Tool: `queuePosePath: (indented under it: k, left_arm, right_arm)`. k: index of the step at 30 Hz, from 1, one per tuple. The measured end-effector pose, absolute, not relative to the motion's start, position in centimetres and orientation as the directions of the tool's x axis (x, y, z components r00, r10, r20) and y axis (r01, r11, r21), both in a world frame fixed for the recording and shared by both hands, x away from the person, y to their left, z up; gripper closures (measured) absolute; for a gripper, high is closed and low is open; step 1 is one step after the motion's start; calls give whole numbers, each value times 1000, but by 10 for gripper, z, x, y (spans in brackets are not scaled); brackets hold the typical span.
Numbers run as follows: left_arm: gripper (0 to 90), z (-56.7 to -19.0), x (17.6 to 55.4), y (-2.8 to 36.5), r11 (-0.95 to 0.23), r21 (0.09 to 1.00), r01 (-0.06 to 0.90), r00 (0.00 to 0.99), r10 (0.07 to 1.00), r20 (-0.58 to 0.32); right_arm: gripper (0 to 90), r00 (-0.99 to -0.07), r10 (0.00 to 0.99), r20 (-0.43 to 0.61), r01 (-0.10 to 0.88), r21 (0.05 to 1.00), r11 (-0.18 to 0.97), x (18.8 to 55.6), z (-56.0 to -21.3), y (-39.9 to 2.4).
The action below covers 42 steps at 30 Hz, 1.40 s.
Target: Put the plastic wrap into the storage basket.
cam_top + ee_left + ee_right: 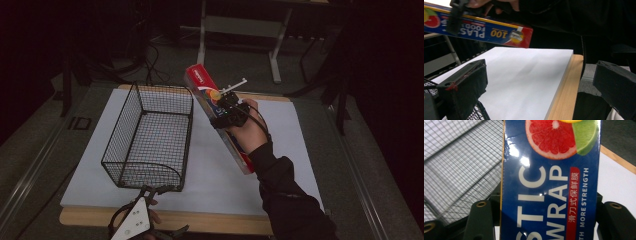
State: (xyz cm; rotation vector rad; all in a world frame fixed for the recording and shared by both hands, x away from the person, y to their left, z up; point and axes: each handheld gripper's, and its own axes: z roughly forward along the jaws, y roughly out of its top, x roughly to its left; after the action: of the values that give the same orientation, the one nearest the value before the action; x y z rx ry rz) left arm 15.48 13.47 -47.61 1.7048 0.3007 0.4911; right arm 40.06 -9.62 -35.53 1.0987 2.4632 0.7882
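At the left of the high view, the left gripper sits at the near edge of the table, just in front of the wire basket. Its grey plate shows at the bottom of that view with a hand under it. In the left gripper view its 2 black jaws stand wide apart with nothing between them; past them lie the white board and its wooden edge, and a corner of basket mesh shows at the lower left.

The wire basket is black, open-topped and empty, and stands on the white board left of centre, its long side running away from the person.

Right of the basket, the plastic wrap box hangs in the air above the board, clear of the surface. It is long, blue and red, with a citrus picture, and it lies slantwise with its far end close to the basket's far right corner and its near end toward the person's sleeve.

The right gripper is clamped across the box near its middle. In the right gripper view the box fills the space between the 2 jaws, whose pads press on both long edges, with basket mesh behind at the left. The left gripper view shows the same box held up from below.
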Motion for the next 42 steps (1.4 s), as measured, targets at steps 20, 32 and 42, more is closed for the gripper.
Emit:
queuePosePath:
  k: [20,32,42]
  left_arm:
    - [1,-478,153,133,-217,973,-73,860,480,172]
    - [1,-477,147,137,-208,976,-70,857,487,166]
    - [1,-477,141,145,-198,978,-63,852,499,156]
  right_arm:
    - [399,-671,740,-50,545,644,538,409,-337,-22]
    - [398,-665,746,-24,538,678,502,419,-329,16]
    - [398,-671,741,25,535,709,460,421,-326,54]
